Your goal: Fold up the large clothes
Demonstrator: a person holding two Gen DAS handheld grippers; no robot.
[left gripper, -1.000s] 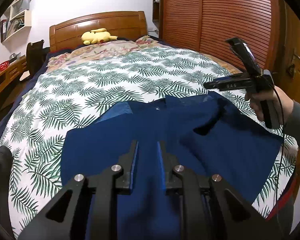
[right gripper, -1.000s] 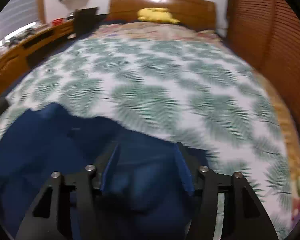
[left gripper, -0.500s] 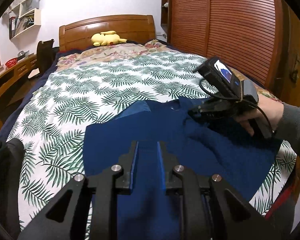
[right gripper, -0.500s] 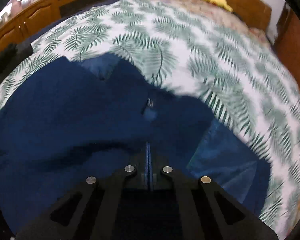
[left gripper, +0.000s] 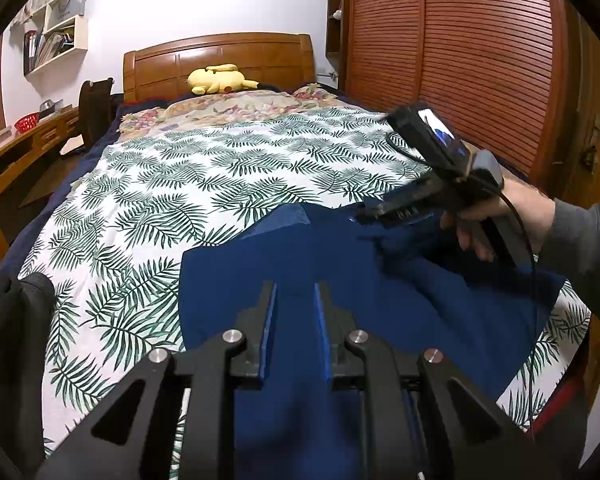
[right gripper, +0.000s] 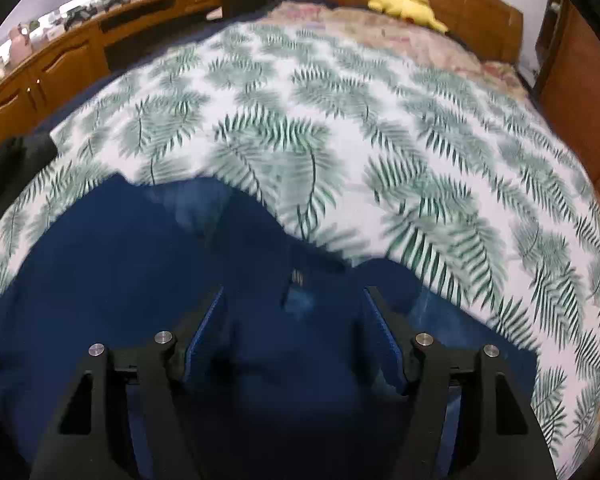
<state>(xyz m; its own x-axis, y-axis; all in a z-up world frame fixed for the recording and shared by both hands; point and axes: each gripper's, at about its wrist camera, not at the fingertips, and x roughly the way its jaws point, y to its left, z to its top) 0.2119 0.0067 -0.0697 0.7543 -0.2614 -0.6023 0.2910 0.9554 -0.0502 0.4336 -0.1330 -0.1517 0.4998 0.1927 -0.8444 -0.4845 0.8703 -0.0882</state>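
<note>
A large dark blue garment (left gripper: 340, 280) lies spread on the near part of the bed; it also fills the lower half of the right wrist view (right gripper: 140, 300). My left gripper (left gripper: 296, 300) hovers over its near middle, jaws a little apart with only flat cloth showing between them. My right gripper (right gripper: 296, 300) is open and wide, just above the garment's far edge by the collar. In the left wrist view the right gripper (left gripper: 364, 216) sits low at that far edge, held by a hand.
The bed (left gripper: 220, 168) has a palm-leaf sheet and a floral blanket (left gripper: 236, 108) at the head, with a yellow plush toy (left gripper: 218, 78) by the wooden headboard. A slatted wooden wardrobe (left gripper: 460, 60) stands on the right. A desk (right gripper: 60, 60) runs along the left. Dark clothing (left gripper: 8, 340) lies at the near left.
My right gripper came down from above the bed to the garment's far edge, was shut half a second ago, and now stands open. My left gripper has stayed over the garment.
</note>
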